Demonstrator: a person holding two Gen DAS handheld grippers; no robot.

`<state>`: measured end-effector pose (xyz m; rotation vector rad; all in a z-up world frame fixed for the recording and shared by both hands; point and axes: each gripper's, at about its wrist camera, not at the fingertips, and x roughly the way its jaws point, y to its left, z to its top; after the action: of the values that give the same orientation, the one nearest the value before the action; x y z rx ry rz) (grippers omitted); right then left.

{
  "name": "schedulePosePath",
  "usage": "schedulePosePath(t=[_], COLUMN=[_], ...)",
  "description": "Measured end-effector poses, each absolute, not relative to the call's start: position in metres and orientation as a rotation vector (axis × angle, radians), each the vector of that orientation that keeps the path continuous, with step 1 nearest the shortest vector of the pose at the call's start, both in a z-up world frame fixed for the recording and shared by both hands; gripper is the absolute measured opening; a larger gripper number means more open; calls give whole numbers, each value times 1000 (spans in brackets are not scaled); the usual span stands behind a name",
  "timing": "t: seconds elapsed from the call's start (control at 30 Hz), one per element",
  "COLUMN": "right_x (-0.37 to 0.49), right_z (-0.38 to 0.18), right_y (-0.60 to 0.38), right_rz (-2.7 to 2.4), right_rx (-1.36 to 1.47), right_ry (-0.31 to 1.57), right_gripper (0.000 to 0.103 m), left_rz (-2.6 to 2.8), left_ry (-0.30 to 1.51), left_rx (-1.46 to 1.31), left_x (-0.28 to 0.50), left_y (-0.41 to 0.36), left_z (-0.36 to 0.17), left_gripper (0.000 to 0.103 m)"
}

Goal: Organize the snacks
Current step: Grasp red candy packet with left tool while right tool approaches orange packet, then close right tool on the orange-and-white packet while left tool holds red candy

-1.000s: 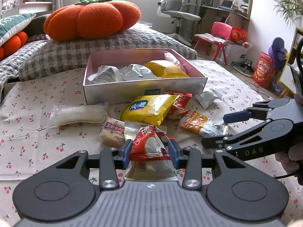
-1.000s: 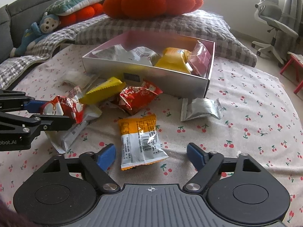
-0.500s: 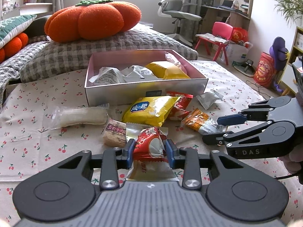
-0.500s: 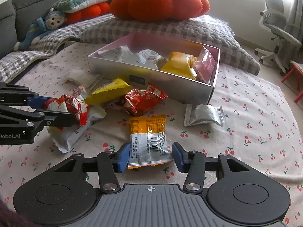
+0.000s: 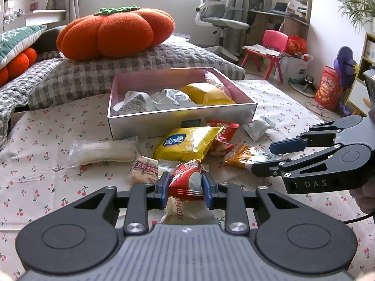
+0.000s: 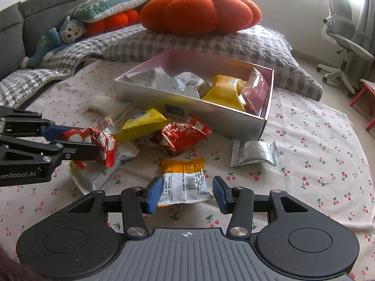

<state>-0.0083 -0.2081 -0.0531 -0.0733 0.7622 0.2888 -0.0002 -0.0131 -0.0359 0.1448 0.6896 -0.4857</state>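
Observation:
My left gripper (image 5: 185,187) is shut on a red-and-white snack packet (image 5: 186,181), also seen from the right wrist view (image 6: 100,142). My right gripper (image 6: 186,195) is open, its fingers either side of an orange-and-white packet (image 6: 185,180) lying on the cherry-print cloth, apart from it. The silver box (image 5: 182,119) with a pink inside holds several snacks. Loose packets lie in front of it: a yellow one (image 5: 185,144), a red one (image 6: 182,135), a silver one (image 6: 254,155) and a clear one (image 5: 103,152).
A large orange pumpkin cushion (image 5: 117,35) sits on a grey checked pillow (image 5: 140,63) behind the box. A blue monkey toy (image 6: 56,39) lies at the sofa. An office chair (image 5: 220,21) and red child's chair (image 5: 269,46) stand beyond.
My left gripper closed tighter on the red-and-white packet and lifted it slightly. My right gripper narrowed and moved forward around the orange-and-white packet.

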Motion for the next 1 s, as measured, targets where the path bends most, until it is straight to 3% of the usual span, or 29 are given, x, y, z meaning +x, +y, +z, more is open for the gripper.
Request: schedulePosePath(t=[0.2,0.27,0.3,0.47,0.63,0.9,1.0], right_x=[-9,-9,-8,-6,-6,2,6], right_z=[-45,-42,-41,-40,-51,-67,-66], right_y=[-211,-212,-213,-216,-212,-205,-205], right_rz=[293,293,296,328,330,306,301], right_rx=[-55,-51,-46,-21,-28,-65,-60], right_ry=[744,741,752,767,812,840,846], right_gripper=[45,22,17,23,50,58,54], left_rz=[-481,-478,-477,-472,-478,-486,-483], left_ry=[680,677,675,677,686,687,687], left_rx=[132,128,125,114,122,132,127], left_x=[0,1,1,3,3,3,3], left_y=[-12,-11,-11,-9,-12,-15,-15], left_z=[-31,-30,-29,-27,-29,-31,-30], left_gripper=[26,26,26,26,26,26,26])
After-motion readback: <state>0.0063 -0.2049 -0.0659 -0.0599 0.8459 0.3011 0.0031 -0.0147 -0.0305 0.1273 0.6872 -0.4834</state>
